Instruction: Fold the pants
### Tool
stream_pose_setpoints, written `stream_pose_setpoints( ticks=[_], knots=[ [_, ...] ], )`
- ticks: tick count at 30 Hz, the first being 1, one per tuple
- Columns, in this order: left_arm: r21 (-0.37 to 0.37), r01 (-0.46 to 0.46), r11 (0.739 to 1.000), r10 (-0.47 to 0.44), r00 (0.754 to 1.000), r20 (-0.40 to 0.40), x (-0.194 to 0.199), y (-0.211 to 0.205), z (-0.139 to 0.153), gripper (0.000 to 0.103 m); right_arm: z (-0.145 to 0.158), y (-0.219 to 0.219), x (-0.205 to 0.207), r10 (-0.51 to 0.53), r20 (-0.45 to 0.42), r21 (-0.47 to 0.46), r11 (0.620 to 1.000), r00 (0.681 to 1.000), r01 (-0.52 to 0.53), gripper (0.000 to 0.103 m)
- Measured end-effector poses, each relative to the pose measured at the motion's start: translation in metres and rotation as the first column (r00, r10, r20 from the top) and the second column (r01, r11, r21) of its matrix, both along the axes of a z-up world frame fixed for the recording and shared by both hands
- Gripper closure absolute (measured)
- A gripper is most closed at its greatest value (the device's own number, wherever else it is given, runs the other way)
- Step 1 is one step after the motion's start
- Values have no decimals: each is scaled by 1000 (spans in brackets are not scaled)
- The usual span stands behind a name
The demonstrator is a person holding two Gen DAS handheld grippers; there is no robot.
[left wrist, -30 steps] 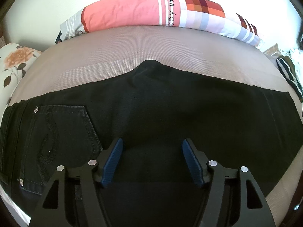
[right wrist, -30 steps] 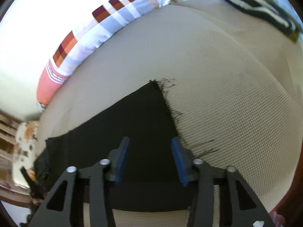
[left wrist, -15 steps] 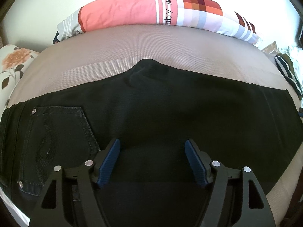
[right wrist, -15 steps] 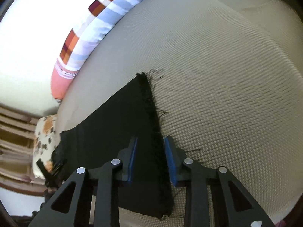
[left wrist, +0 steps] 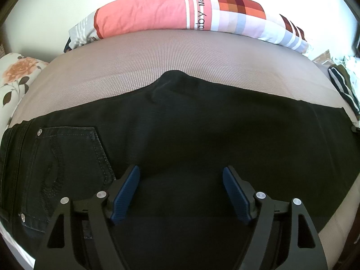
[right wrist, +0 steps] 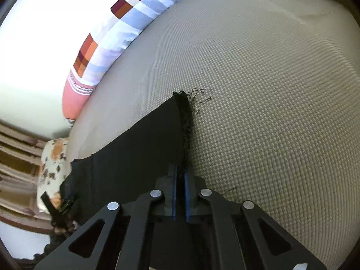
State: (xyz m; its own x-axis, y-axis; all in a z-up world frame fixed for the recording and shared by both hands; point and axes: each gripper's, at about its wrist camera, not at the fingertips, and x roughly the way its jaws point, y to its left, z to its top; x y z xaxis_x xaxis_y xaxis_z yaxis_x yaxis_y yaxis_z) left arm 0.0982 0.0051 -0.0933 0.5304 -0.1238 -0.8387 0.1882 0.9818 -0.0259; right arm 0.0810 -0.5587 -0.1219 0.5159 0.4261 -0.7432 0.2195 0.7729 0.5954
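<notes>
Fingers of the right gripper (right wrist: 179, 181) have just been closing and now pinch the frayed hem (right wrist: 186, 126) of the black jeans (right wrist: 139, 148), low centre in its view. From there the leg runs toward the lower left. The left gripper (left wrist: 181, 189) hangs over the thigh, low in its frame; its jaws have just been opening and stand wide with nothing between them. The jeans (left wrist: 180, 135) lie flat across the bed (left wrist: 157, 63), long axis left to right, back pocket (left wrist: 67, 157) at lower left. A patchwork pillow (left wrist: 180, 11) in the upper frame reads "Mama" and "baby".
</notes>
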Motion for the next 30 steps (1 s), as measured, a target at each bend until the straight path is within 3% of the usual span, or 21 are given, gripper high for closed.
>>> stream_pose_setpoints(
  ticks=[5,12,16,22,30],
  knots=[
    [-5,6,1000,-5,1000,6,-1,-1,0,24,19,16,-11,-53,40,33,998,998,52,98],
    [-11,16,1000,-16,1000,12,-2,0,0,22,56,64,-13,-27,92,81,997,995,20,98],
    [-30,12,999,-12,1000,1,-2,2,3,22,71,104,-2,19,92,83,996,996,-26,98],
    [-132,-31,991,28,999,-24,-9,16,13,22,84,176,23,128,106,74,988,986,-136,98],
    [-164,-86,983,87,996,0,-24,44,30,22,68,266,58,274,92,77,956,957,-281,98]
  ],
)
